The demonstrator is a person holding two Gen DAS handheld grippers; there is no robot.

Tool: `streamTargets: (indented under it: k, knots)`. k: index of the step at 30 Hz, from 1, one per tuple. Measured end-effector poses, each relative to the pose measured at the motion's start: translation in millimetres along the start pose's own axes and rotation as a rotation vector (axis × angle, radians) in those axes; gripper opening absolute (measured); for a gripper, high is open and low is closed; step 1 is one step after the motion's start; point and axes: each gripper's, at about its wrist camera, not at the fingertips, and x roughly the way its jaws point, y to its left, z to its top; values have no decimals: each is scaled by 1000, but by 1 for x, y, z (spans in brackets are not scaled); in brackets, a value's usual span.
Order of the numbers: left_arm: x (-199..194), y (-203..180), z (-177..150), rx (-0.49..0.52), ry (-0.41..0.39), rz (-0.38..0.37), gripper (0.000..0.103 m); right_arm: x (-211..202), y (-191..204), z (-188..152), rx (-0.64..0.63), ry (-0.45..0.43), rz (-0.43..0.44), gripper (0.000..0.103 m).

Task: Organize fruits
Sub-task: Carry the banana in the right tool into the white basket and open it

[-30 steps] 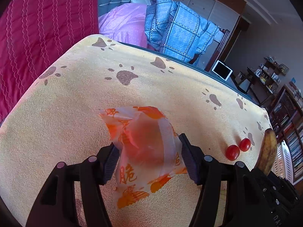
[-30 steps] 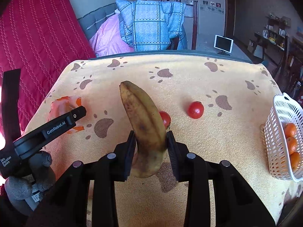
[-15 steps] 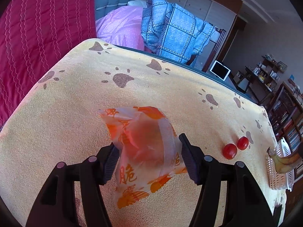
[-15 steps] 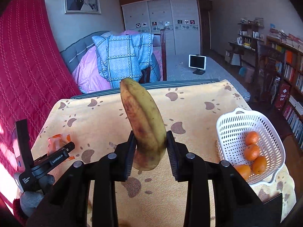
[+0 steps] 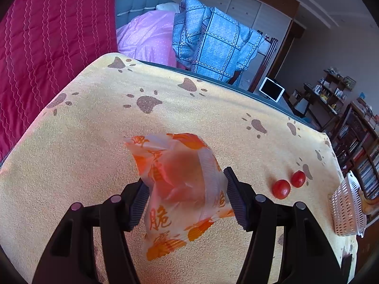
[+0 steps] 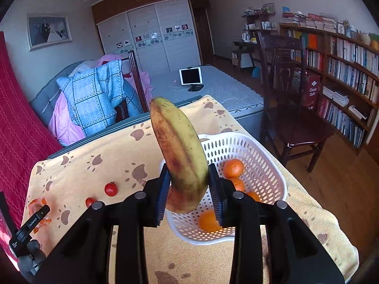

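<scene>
My right gripper (image 6: 189,184) is shut on a spotted yellow banana (image 6: 181,151), held upright above the near rim of a white basket (image 6: 267,163) with several oranges (image 6: 233,168) inside. Two cherry tomatoes (image 6: 110,188) lie on the cloth to the left. In the left wrist view my left gripper (image 5: 186,196) is shut on a fruit in an orange printed wrapper (image 5: 182,179) just over the cloth. The tomatoes (image 5: 281,188) and the basket (image 5: 347,209) sit at its right, with the banana's stem (image 5: 368,202) behind the basket.
A yellow paw-print cloth (image 6: 94,165) covers the table. Behind it are a chair draped with a blue blanket (image 6: 99,97), a bed and a tablet (image 6: 190,75). A wooden chair (image 6: 289,99) and bookshelves stand at the right, a red quilt (image 5: 47,35) at the left.
The right gripper has carried the banana rightward from above the tomatoes to over the basket, rolling as it went. The left gripper has stayed put with the wrapped fruit.
</scene>
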Motion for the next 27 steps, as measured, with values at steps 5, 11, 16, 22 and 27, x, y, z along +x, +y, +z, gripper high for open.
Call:
streamTargets:
  k: [5, 11, 16, 22, 27]
  knots:
    - [-1, -4, -1, 11, -5, -6, 61, 17, -27, -4, 59, 63, -10, 33]
    - [-3, -4, 0, 9, -10, -8, 61, 39, -40, -13, 94, 123, -36, 33]
    - [-3, -6, 0, 12, -13, -10, 61, 46, -47, -12, 127, 139, -46, 33]
    - [-5, -7, 1, 18, -18, -14, 61, 41, -45, -8, 121, 110, -64, 35]
    - [-8, -9, 1, 24, -25, -20, 61, 28, -43, -9, 104, 66, -81, 35]
